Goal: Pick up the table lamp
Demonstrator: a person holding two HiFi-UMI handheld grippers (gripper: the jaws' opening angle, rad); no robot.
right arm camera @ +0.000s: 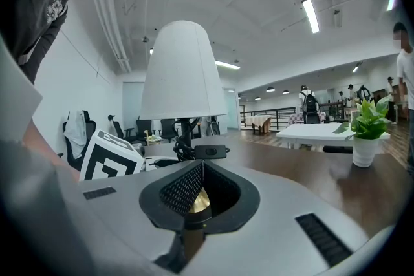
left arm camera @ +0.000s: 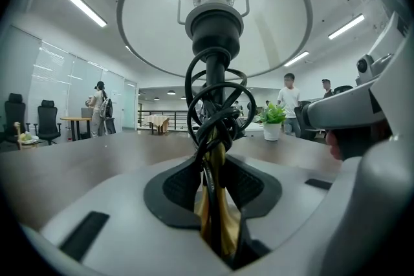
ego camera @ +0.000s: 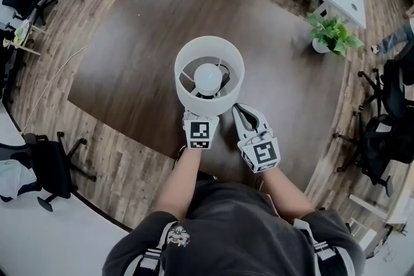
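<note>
Left gripper reaches under the white drum shade of the table lamp in the head view, so its tips are hidden there. The lamp stands upright near the middle of the near edge of the dark brown wooden desk. Just beside it, the right gripper lies pointing away from the person, with its jaws drawn together to a tip. A green potted plant in a white pot sits by the far right corner.

In the left gripper view, the left gripper is clamped narrowly on the lamp. The brass foot of the stem and the black coiled cord fill the gap between the pads.

In the right gripper view, the right gripper has its pads meeting and holds nothing. The lamp rises ahead to the left, apart from it, with the cord's black switch on the desk at its foot. The plant stands towards the right edge.
</note>
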